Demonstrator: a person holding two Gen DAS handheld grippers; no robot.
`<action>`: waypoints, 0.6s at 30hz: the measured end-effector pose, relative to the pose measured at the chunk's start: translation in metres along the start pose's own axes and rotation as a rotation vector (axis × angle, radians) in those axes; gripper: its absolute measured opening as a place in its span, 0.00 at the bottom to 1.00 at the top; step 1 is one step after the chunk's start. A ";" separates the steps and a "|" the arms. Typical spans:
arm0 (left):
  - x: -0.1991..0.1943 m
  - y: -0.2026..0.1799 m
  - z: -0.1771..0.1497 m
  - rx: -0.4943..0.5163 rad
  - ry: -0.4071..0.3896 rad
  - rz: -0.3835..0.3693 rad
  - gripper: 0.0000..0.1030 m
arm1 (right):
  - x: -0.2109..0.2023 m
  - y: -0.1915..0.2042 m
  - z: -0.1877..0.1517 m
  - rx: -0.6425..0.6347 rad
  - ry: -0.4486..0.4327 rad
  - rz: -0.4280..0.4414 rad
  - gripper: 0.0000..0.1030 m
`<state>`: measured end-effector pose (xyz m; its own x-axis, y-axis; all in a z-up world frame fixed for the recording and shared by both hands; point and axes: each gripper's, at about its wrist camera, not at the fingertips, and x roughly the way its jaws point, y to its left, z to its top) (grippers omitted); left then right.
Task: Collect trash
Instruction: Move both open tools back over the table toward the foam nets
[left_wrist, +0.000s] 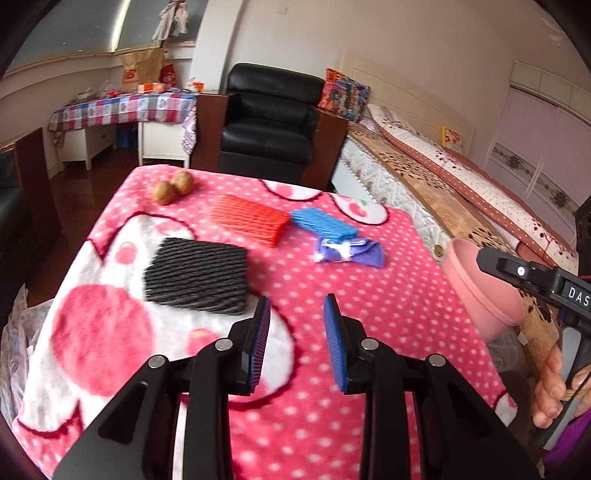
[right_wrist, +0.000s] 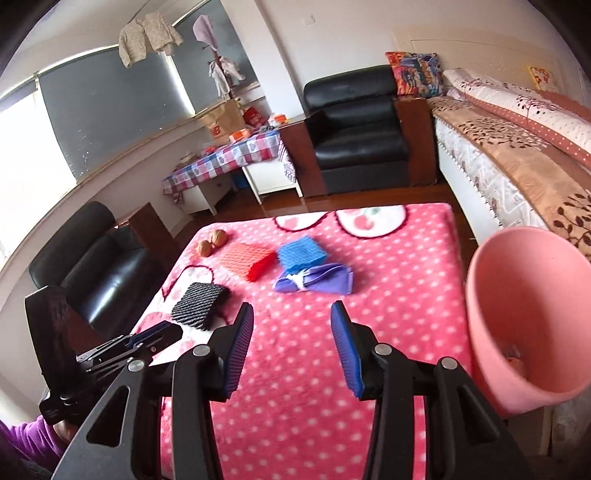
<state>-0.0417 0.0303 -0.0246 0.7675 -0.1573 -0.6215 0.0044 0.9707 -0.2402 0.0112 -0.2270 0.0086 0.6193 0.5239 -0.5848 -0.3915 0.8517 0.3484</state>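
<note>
So both grippers hang over a table (left_wrist: 369, 302) covered with a fuzzy pink polka-dot blanket. The left gripper (left_wrist: 297, 310) has its jaws parted with nothing between them, just blanket showing through the gap. Same deal with the right gripper (right_wrist: 291, 314): jaws apart and empty, blue pads facing each other.

The trash is spread across the middle of the table. In the left wrist view there's a black foam net sleeve (left_wrist: 197, 275) left of centre, just beyond the left jaw. Further up sits a red-orange foam net (left_wrist: 249, 219), with a blue foam net (left_wrist: 323, 223) right beside it, and a crumpled purple wrapper (left_wrist: 349, 251) just below the blue one. Two walnuts (left_wrist: 173, 186) sit touching each other near the far left corner of the table.

A pink bin (right_wrist: 528, 317) sits at the right edge of the table, tilted so its mouth faces the right wrist camera; there's something small and orange-ish at the bottom, too blurry to tell what. In the left wrist view a hand (left_wrist: 554, 387) shows at the lower right, gripping the other gripper's handle.
</note>
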 end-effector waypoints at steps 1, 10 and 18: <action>-0.002 0.007 -0.001 -0.011 -0.001 0.011 0.29 | 0.004 0.005 -0.001 -0.007 0.007 -0.001 0.42; -0.005 0.067 0.008 -0.123 -0.012 0.148 0.29 | 0.037 0.033 -0.007 -0.038 0.063 0.006 0.42; 0.031 0.103 0.019 -0.234 0.055 0.195 0.29 | 0.070 0.060 0.001 -0.142 0.093 -0.008 0.42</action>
<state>-0.0052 0.1285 -0.0550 0.7033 0.0124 -0.7107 -0.2927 0.9162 -0.2737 0.0315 -0.1395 -0.0108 0.5596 0.5076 -0.6551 -0.4828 0.8422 0.2401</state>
